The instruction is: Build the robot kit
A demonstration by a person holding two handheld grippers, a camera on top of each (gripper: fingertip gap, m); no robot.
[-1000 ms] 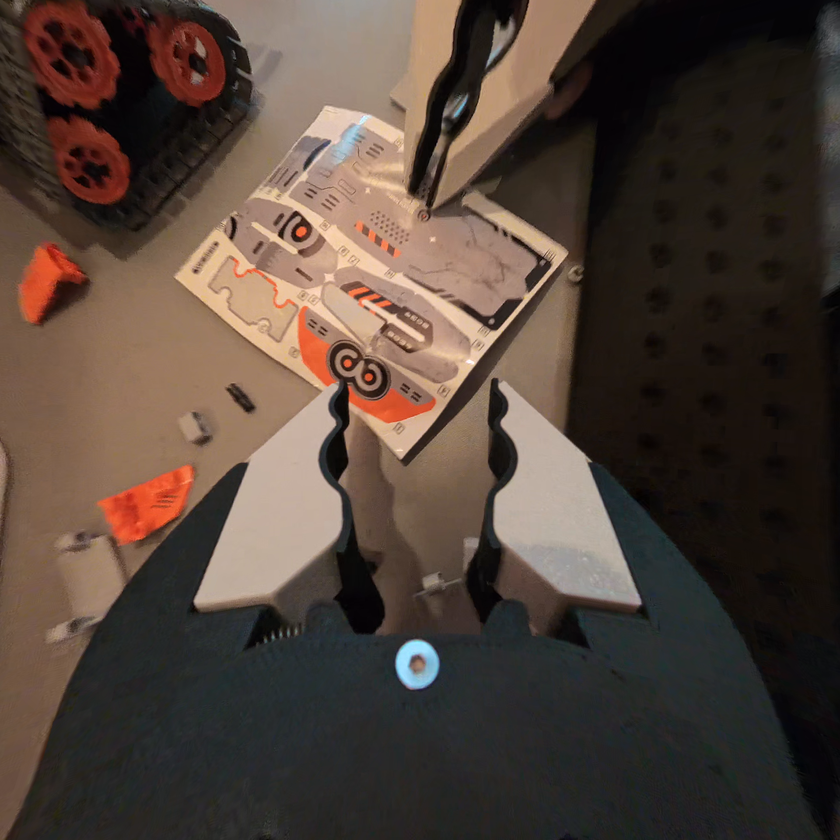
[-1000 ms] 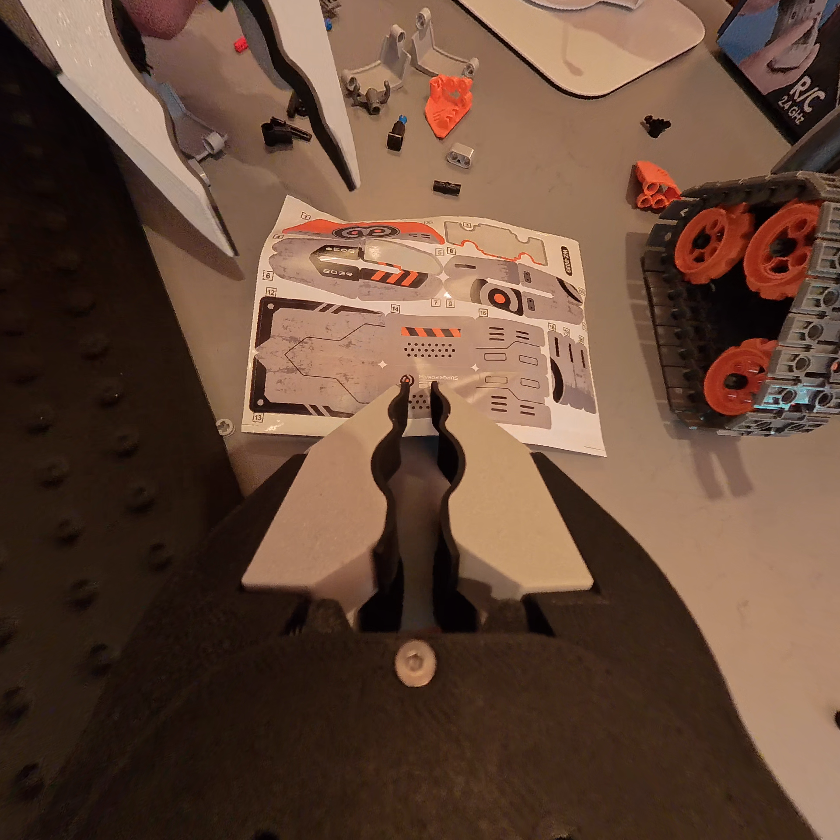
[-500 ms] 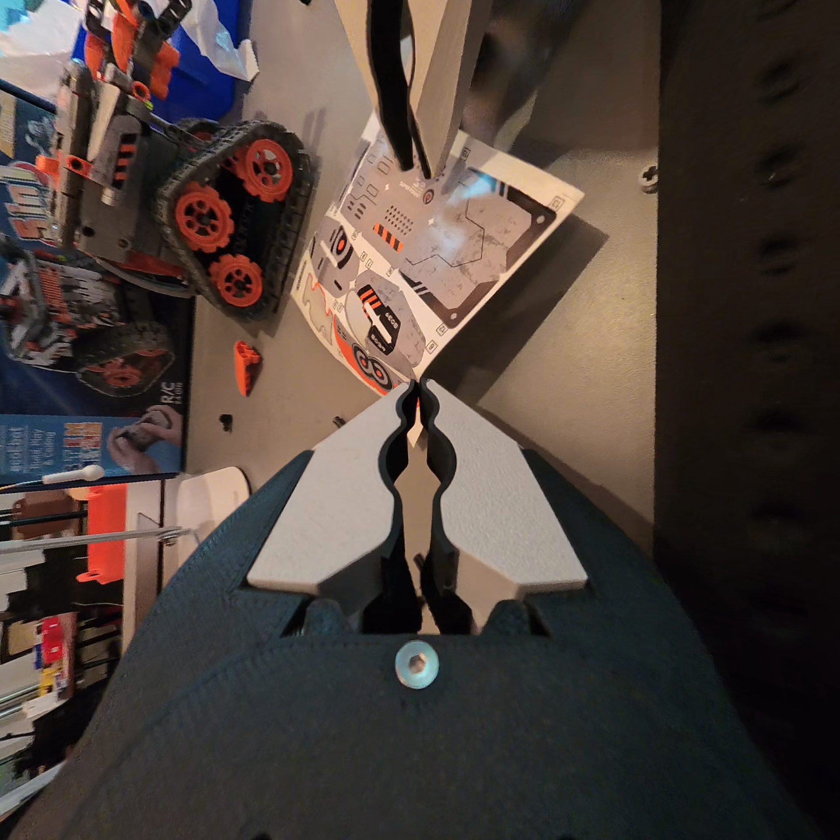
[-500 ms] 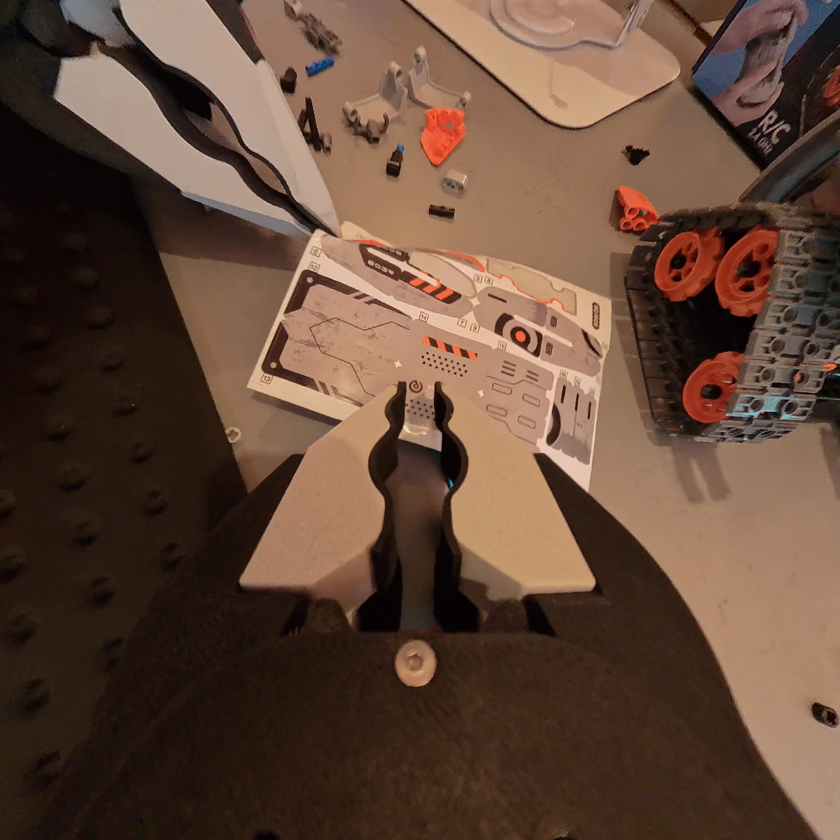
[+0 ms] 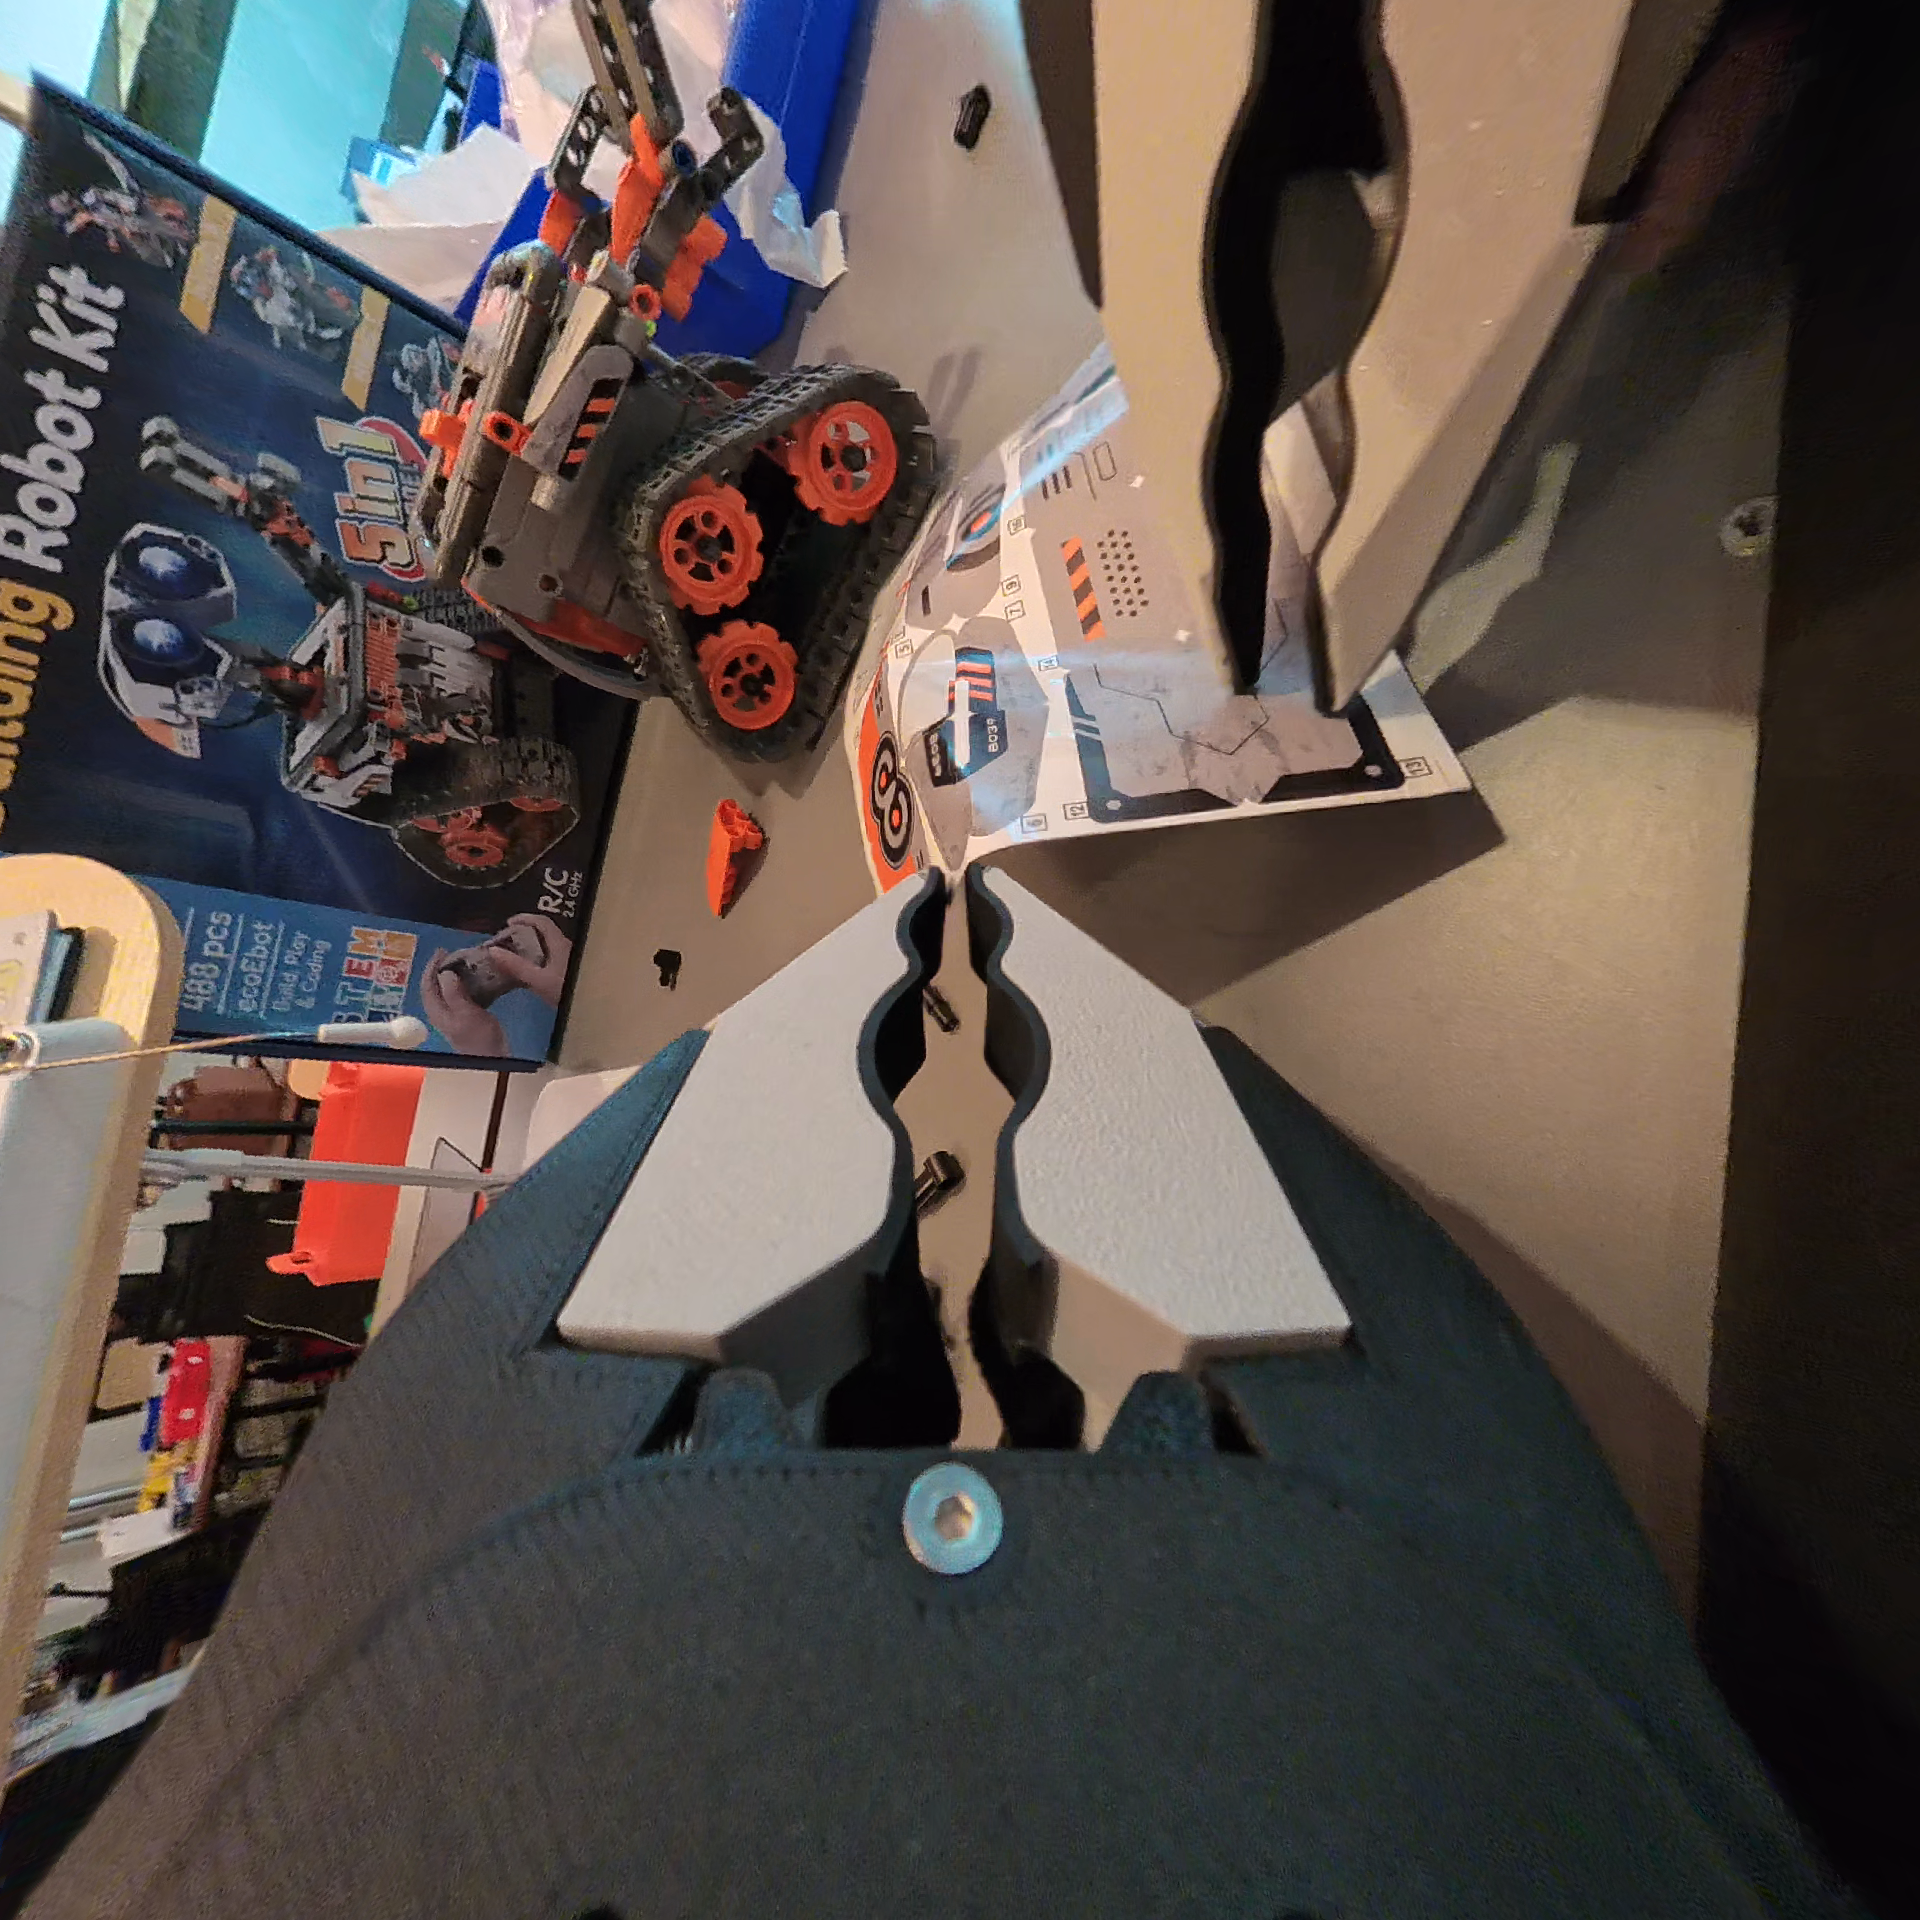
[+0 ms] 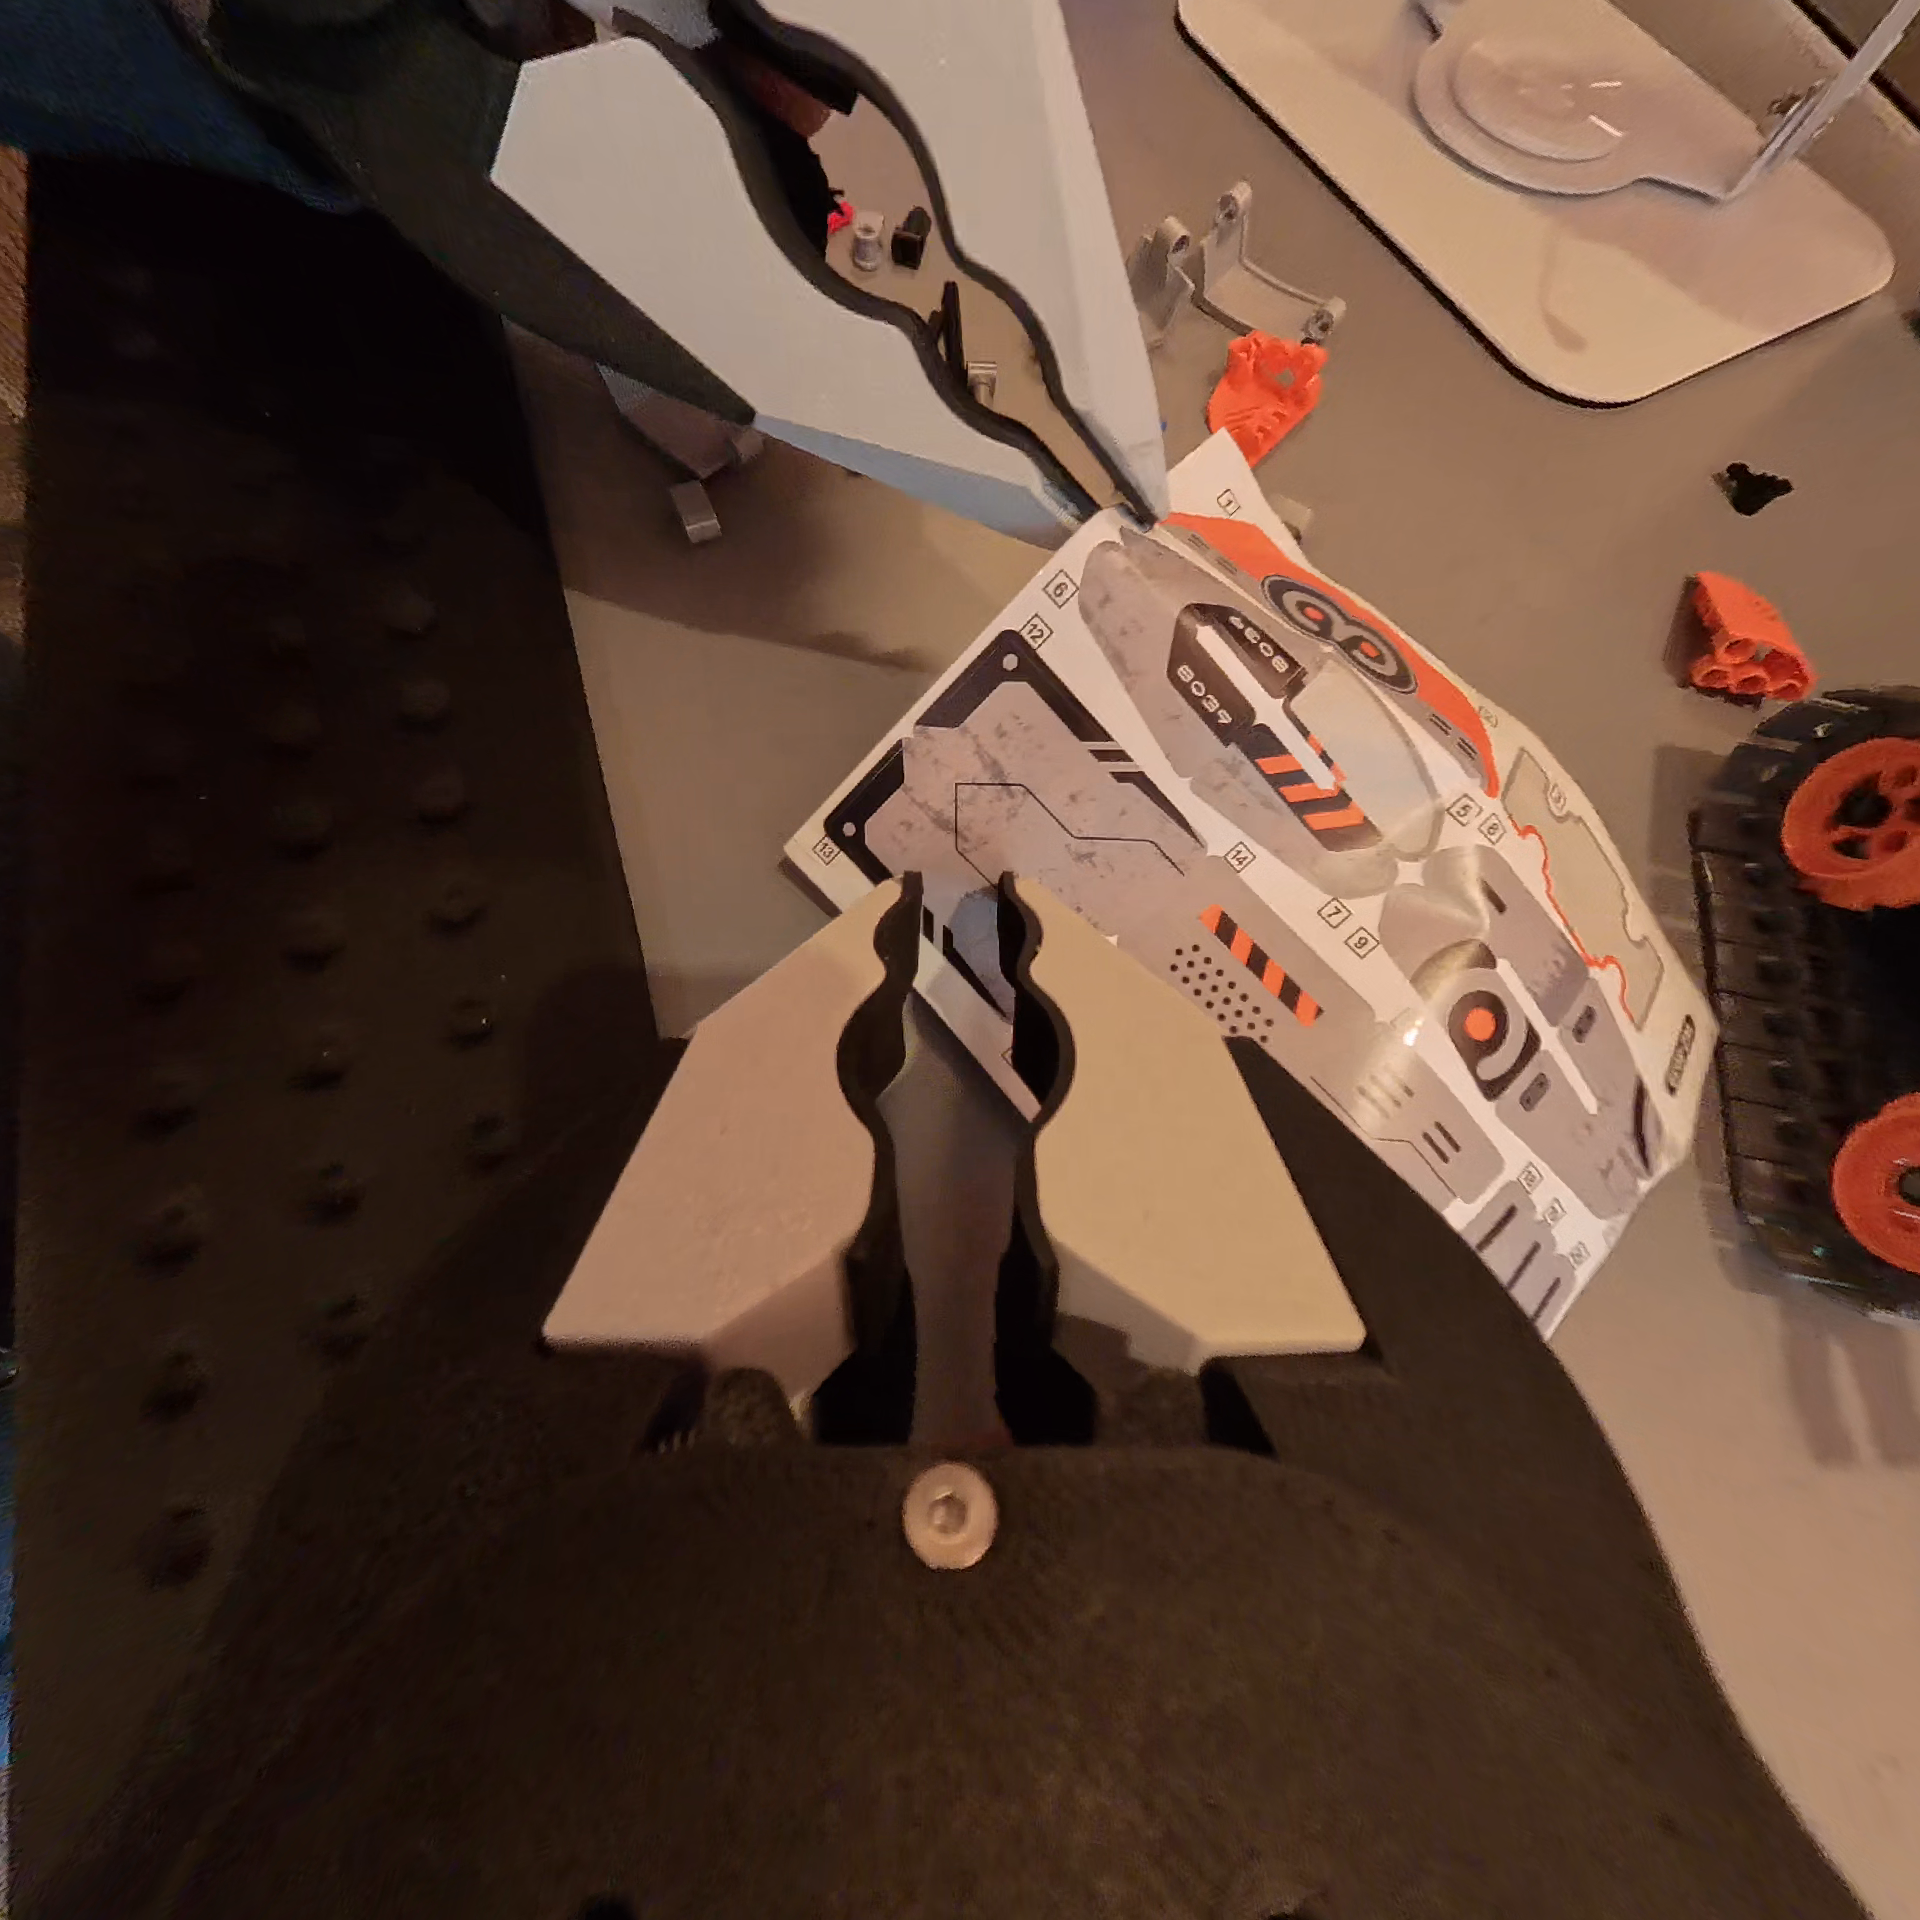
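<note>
A printed sticker sheet (image 5: 1039,675) in grey, orange and black is held up off the grey table. My left gripper (image 5: 953,883) is shut on one corner of it, by the orange sticker; the right wrist view shows that pinch (image 6: 1122,509). My right gripper (image 6: 958,888) has its jaws nearly closed on the sheet (image 6: 1299,831) at the big grey sticker near the opposite edge. It also shows in the left wrist view (image 5: 1288,691), coming down onto the sheet from above.
A tracked toy robot (image 5: 727,520) with orange wheels stands beside the sheet, in front of its blue box (image 5: 260,623). Loose orange parts (image 6: 1740,639) (image 6: 1262,390), a grey bracket (image 6: 1216,270) and a white stand base (image 6: 1558,260) lie on the table. A black studded mat (image 6: 260,831) borders it. About 7 centimeters separates my left fingertips from my right. Left tips and right tips are each some 20 centimeters from the tracked toy robot (image 5: 727,520).
My left gripper closed on the sheet's corner and lifted and turned the sheet. My right gripper's tips stayed on the sheet and now sit nearer the big grey sticker.
</note>
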